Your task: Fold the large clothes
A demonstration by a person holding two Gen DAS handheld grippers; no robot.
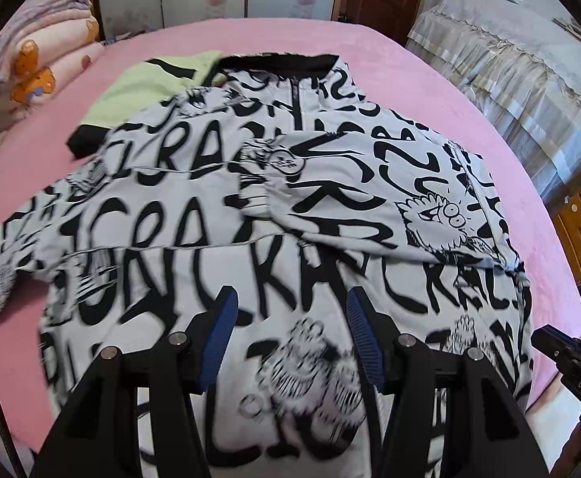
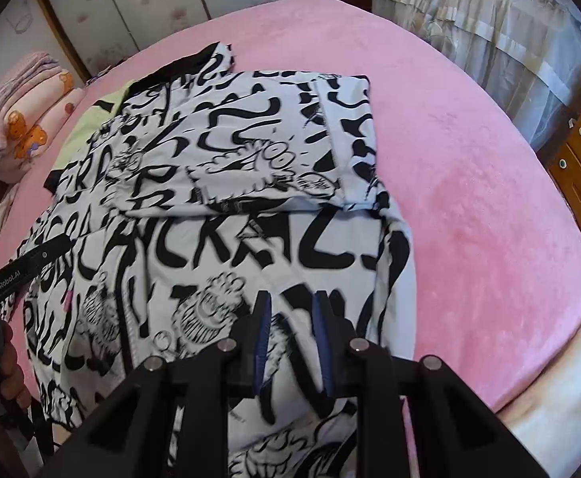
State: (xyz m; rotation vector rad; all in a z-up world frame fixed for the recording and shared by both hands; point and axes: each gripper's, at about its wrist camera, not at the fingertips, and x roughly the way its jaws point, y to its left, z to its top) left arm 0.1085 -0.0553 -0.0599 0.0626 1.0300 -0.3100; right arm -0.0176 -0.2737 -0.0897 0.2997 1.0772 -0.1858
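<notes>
The graffiti-print jacket (image 1: 274, 183) is spread on the pink bed (image 1: 430, 91), collar at the far end, one sleeve folded across the chest. The left gripper (image 1: 290, 306) is held above the near hem, jaws apart, nothing gripped. The right gripper (image 2: 292, 310) is narrowly parted, also released, just right of it.

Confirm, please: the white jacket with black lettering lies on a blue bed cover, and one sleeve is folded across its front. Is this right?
Not fully. The bed cover is pink, not blue, as the right wrist view shows. The rest holds: the white jacket with black lettering lies on it, one sleeve folded across its front.
</notes>
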